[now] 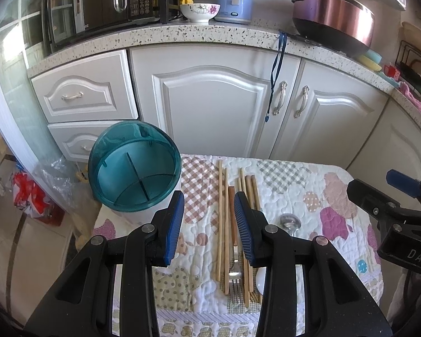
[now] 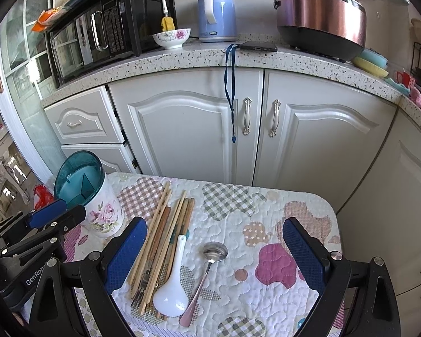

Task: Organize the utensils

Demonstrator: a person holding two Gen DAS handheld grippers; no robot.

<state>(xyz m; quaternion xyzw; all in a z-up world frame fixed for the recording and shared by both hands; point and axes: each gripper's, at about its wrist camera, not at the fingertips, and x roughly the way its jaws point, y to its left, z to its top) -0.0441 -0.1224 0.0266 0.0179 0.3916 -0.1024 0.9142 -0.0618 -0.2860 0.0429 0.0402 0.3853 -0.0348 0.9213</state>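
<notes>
Now, left wrist view: your left gripper (image 1: pixel 209 224) hangs above the quilted cloth (image 1: pixel 294 185), jaws partly parted, nothing between the pads (image 1: pixel 175 224). Directly under the gap lie the chopsticks (image 1: pixel 223 224), a loose bundle running lengthwise away from you, with the fork (image 1: pixel 235 276) among them, tines toward you. Holder (image 1: pixel 134 165), teal rim, sits at the cloth's left edge, just left of your left finger, divider visible inside, no utensils in it. Metal spoon (image 1: pixel 289 221) lies right of the bundle, partly hidden by your right finger. Your right gripper (image 1: pixel 401 219) shows at the frame's right edge; its opening can't be read from here.

Right wrist view: your right gripper (image 2: pixel 219 255) is spread wide over the cloth (image 2: pixel 294 210), holding nothing. Between the fingers lie the white ladle (image 2: pixel 172 286), bowl toward you, touching the chopsticks (image 2: pixel 161 233), and the metal spoon (image 2: pixel 207 269) just beside it, bowl pointing away. Fork (image 2: pixel 143 283) is tucked among the sticks. Holder (image 2: pixel 91 196) stands upright at the far-left corner of the cloth, floral sides, with your left gripper (image 2: pixel 50 221) near it, in front.
</notes>
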